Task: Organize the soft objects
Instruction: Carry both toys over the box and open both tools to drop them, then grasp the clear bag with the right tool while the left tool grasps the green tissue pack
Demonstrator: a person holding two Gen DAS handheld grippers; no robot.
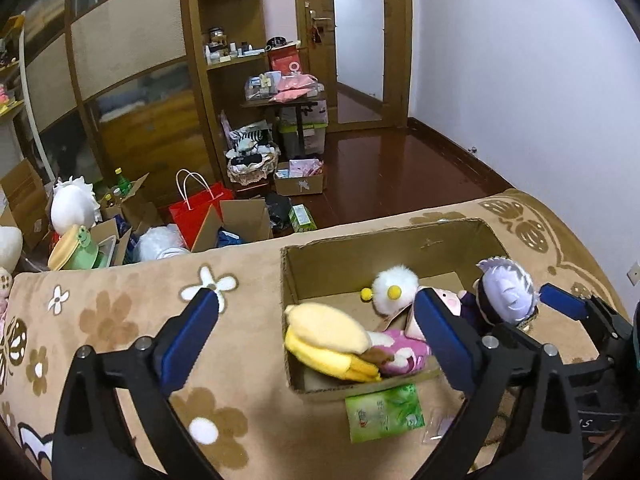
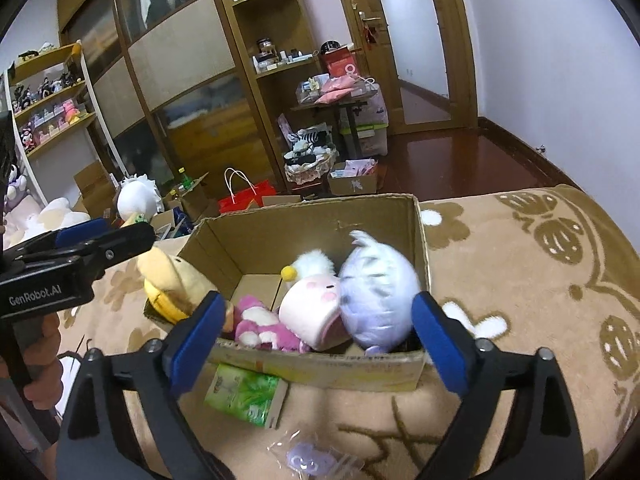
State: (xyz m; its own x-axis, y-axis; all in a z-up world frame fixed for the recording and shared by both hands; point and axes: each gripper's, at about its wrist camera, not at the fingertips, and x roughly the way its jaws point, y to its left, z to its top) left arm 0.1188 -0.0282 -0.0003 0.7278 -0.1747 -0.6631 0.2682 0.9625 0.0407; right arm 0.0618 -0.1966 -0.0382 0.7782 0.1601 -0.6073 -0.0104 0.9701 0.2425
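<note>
A cardboard box [image 1: 320,258] [image 2: 256,236] stands on a beige flowered blanket [image 1: 132,312] [image 2: 520,264]. It holds a yellow plush [image 1: 328,336] [image 2: 170,276], a pink plush [image 1: 404,350] [image 2: 260,322], a white fluffy plush [image 1: 394,288] [image 2: 316,264], a cream pink-cheeked plush [image 2: 310,308] and a lavender-haired doll [image 1: 506,290] [image 2: 378,292]. My left gripper [image 1: 320,338] is open and empty above the box's left side. My right gripper [image 2: 320,340] is open and empty at the box's near wall, and it shows at the right of the left wrist view [image 1: 576,308].
A green tissue pack [image 1: 384,412] [image 2: 244,394] and a small clear packet [image 2: 310,458] lie on the blanket in front of the box. Beyond the blanket edge the floor holds open cartons, a red bag [image 1: 200,206] and a white plush [image 1: 74,204]. Wardrobe and shelves stand behind.
</note>
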